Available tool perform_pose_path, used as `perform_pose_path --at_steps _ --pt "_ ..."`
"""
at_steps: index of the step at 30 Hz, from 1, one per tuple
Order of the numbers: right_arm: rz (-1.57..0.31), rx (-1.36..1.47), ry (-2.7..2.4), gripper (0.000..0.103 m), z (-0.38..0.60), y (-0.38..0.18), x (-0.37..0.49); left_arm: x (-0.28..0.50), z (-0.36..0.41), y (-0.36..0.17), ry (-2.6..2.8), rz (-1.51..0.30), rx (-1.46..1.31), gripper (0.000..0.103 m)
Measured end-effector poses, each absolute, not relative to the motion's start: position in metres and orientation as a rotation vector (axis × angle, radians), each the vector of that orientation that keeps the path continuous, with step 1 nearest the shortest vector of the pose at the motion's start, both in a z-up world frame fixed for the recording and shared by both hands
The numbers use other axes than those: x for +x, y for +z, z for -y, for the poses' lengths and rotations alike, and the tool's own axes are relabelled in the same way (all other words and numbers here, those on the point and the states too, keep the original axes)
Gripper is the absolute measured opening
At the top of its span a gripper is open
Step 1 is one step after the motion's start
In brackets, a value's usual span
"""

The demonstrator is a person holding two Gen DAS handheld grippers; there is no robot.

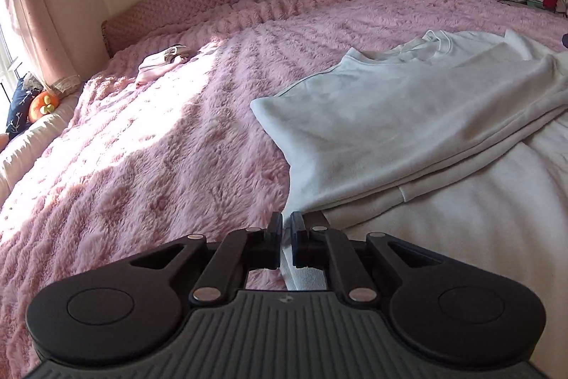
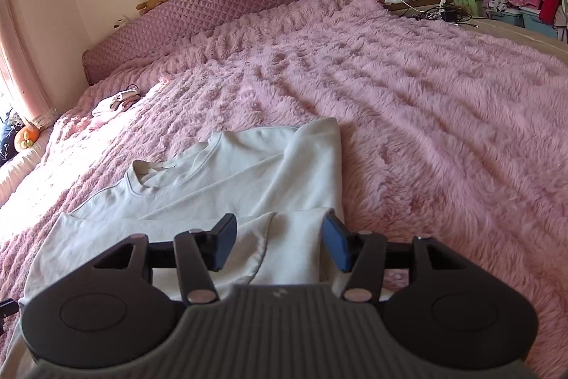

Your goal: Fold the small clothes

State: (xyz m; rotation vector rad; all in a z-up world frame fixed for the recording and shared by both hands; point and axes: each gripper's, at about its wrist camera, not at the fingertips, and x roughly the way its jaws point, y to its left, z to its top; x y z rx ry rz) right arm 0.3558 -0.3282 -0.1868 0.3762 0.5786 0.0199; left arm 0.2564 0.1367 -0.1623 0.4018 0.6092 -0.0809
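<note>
- Two grippers work one white shirt [image 2: 220, 176] lying on the pink blanket [image 2: 443, 102].
- Left gripper [image 1: 286, 229]: jaws nearly together, pinching the shirt's near edge, apparently the hem.
- Right gripper [image 2: 280, 245]: jaws apart, straddling folded cloth, gripping nothing.
- Shirt's long axis runs away from both grippers, collar farthest.

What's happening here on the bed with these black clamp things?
A person is folding a white sweatshirt on a pink fluffy blanket, using a hand-held gripper in each hand. The left gripper is nearly shut, with an edge of the white fabric between its jaws. The right gripper is open above the sweatshirt's lower part and grips nothing. The sweatshirt already has its sides folded in. Another small garment lies further off near the headboard.
</note>
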Motion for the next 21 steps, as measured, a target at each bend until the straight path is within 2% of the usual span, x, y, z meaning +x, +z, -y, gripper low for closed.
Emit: perform_pose_path --at_steps 3,6,12,13,14,19,21 --pt "-0.581 0.368 0.03 0.051 0.329 -0.181 0.348 0.26 -0.127 -0.173 -0.07 -0.604 0.507 0.012" --pt "-0.588 0.362 0.036 0.051 0.33 -0.179 0.343 0.267 -0.119 -0.183 -0.075 -0.614 0.609 0.022" --pt "-0.602 0.36 0.024 0.051 0.333 -0.182 0.338 0.272 -0.111 -0.191 -0.111 -0.606 0.722 0.024" --pt "-0.604 0.361 0.021 0.051 0.334 -0.183 0.337 0.274 -0.111 -0.19 -0.121 -0.607 0.707 0.017" --pt "-0.609 0.364 0.016 0.051 0.334 -0.185 0.338 0.275 -0.112 -0.188 -0.117 -0.606 0.679 0.005" --pt "-0.634 0.387 0.007 0.051 0.334 -0.192 0.337 0.264 -0.131 -0.17 0.006 -0.551 0.397 0.005" --pt "-0.646 0.385 0.017 0.051 0.334 -0.195 0.337 0.268 -0.132 -0.174 0.016 -0.609 0.334 0.005"
